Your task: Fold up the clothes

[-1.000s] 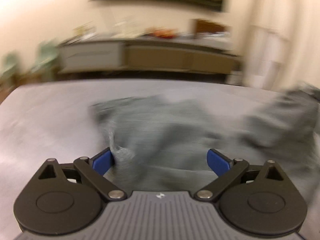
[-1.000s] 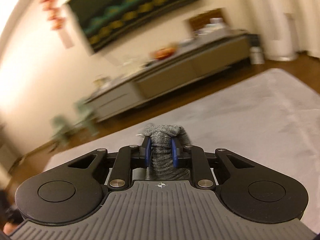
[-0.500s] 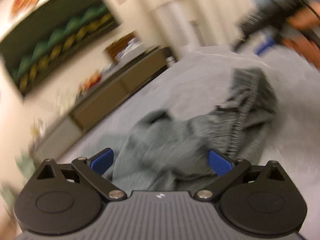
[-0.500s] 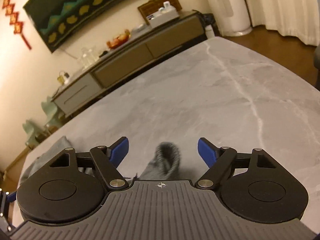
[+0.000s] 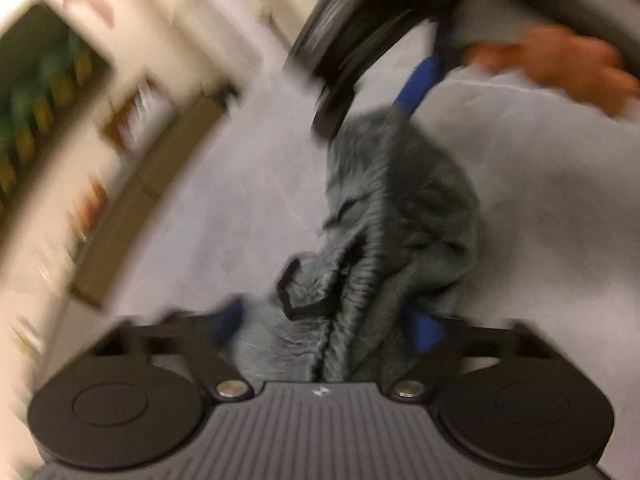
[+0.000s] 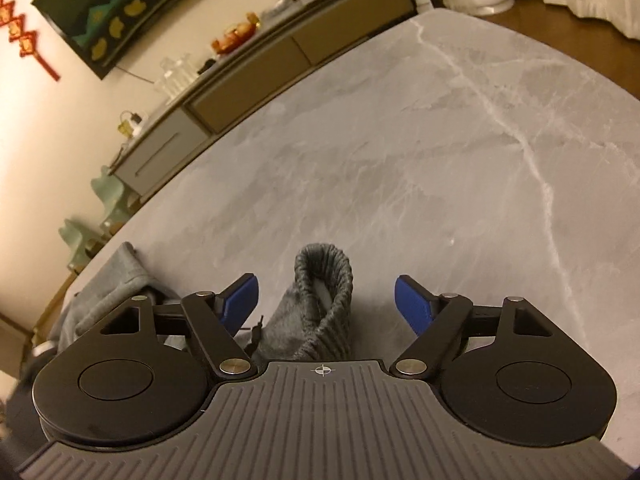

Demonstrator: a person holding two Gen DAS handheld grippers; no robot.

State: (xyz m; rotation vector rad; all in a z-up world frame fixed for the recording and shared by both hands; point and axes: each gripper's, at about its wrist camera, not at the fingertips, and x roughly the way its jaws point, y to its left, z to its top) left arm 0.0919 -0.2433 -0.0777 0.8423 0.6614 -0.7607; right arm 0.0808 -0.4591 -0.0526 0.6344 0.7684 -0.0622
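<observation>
1. The grey garment (image 5: 400,208) lies bunched on the marble table (image 6: 400,140). In the left wrist view it runs from 6 o'clock up toward 12, waistband and black drawstring (image 5: 298,292) gathered at the near end.
2. The left gripper (image 5: 328,326) is closing around that gathered waistband. Cloth lies between its blue pads; blur hides whether they press yet. This looks like taking hold of one end for a fold.
3. The right gripper (image 6: 325,298) stands open, a ribbed cuff (image 6: 324,276) upright between its jaws, untouched by either pad, probably just set down.
4. In the left view, the right gripper sits at 1 o'clock over the garment's far end, the person's hand (image 5: 560,60) around it.
5. A sideboard (image 6: 248,56) stands beyond the table at 11 o'clock.
</observation>
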